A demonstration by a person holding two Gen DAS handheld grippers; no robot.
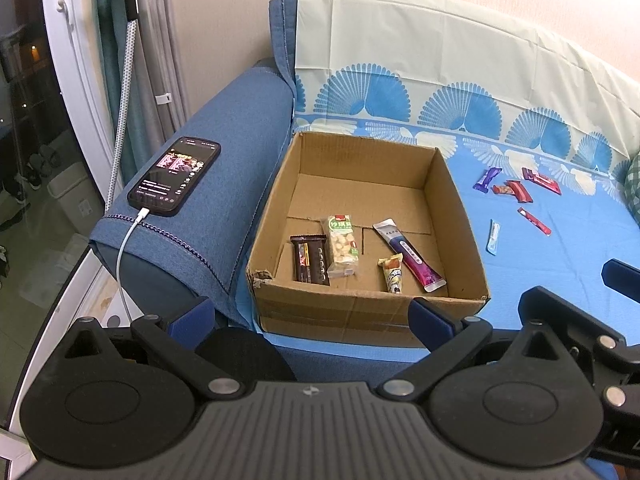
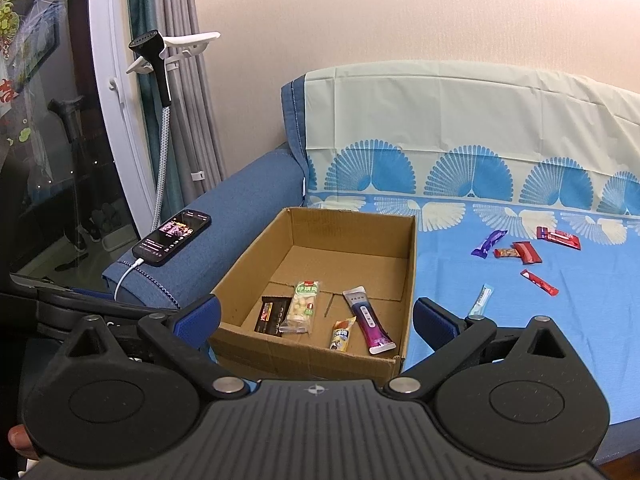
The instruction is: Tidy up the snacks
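Observation:
An open cardboard box (image 1: 460, 216) (image 2: 408, 280) stands on the blue sofa cover. Inside lie a dark chocolate bar (image 1: 309, 259) (image 2: 273, 314), a clear nut bar (image 1: 341, 249) (image 2: 304, 310), a small yellow packet (image 1: 392, 272) (image 2: 342, 333) and a purple-white sachet (image 1: 409, 255) (image 2: 367, 320). Several loose snacks lie to the right of the box: a purple wrapper (image 1: 486, 179) (image 2: 488, 242), red wrappers (image 1: 520, 191) (image 2: 527, 252), a red stick (image 1: 534, 221) (image 2: 539, 282) and a light blue stick (image 1: 493, 237) (image 2: 481, 300). My left gripper (image 1: 312, 320) and right gripper (image 2: 316, 322) are open and empty, in front of the box.
A phone (image 1: 175, 176) (image 2: 173, 237) on a white charging cable lies on the blue sofa armrest (image 1: 224, 208) left of the box. A steamer hose (image 2: 162, 152), curtains and a glass door stand at the left. A checked cushion (image 1: 634, 184) sits at the far right.

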